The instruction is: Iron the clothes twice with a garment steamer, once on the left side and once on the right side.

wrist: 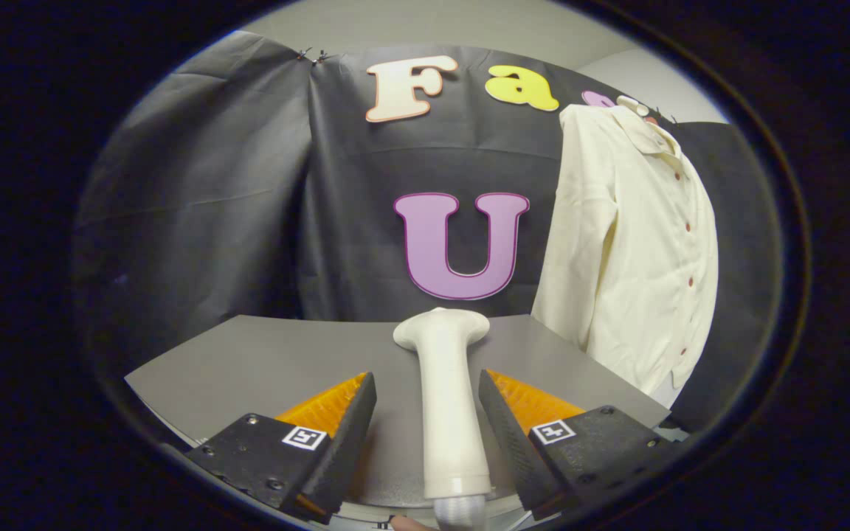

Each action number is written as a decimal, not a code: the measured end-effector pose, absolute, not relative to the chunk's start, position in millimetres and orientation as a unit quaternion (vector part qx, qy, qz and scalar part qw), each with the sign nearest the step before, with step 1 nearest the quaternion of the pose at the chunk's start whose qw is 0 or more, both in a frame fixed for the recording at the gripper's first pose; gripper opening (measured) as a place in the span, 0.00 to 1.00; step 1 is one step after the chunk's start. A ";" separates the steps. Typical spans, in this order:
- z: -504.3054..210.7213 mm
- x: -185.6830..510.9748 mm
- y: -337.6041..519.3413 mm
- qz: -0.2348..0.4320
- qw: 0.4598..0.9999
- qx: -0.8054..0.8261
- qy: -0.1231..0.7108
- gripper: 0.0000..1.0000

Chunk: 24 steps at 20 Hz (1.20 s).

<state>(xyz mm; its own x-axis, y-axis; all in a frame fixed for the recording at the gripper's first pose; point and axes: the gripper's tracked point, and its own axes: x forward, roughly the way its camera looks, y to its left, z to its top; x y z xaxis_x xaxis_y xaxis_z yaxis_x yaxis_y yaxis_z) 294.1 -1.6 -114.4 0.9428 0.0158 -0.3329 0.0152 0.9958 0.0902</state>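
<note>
Gripper view has the gripper (pixel 427 402) spread pretty wide, with its two black fingers (pixel 344 435) angled out to either side and the orange backing showing behind each. It's got hold of nothing. The white garment steamer (pixel 448 398) lies flat on the grey table (pixel 248 369) right in the gap between the fingers, handle running toward the camera and the wider head end pointing away, just past the fingertips. The right finger sits close to the handle, though I can't tell if it's actually touching; the left finger is clearly apart from it, with bare table between them. The ribbed grey end of the steamer sits down at the base of the fingers.

Beyond the fingers and off to the right, a cream button-up shirt (pixel 631 243) hangs against the black cloth wall (pixel 211 206), collar up top and a row of small dark red buttons down the front. Its near sleeve hangs straight down, and the hem drops past the table's far right edge. The steamer head and the shirt are well apart.
</note>
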 end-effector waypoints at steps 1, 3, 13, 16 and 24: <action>-119.1 295.7 -3.9 -0.006 0.983 0.048 0.175 0.85; -122.7 295.6 -6.9 -0.013 0.981 0.045 0.187 0.80; -134.0 292.0 -17.6 -0.018 0.985 0.062 0.162 0.49; -134.8 290.1 -17.4 -0.013 0.985 0.069 0.155 0.45; -117.1 282.8 -18.0 -0.001 0.984 0.120 0.130 0.42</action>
<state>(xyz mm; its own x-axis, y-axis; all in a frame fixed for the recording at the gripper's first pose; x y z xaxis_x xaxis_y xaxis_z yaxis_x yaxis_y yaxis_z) 282.8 -18.0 -117.1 0.9663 0.0285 -0.2558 0.0337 0.9714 0.2352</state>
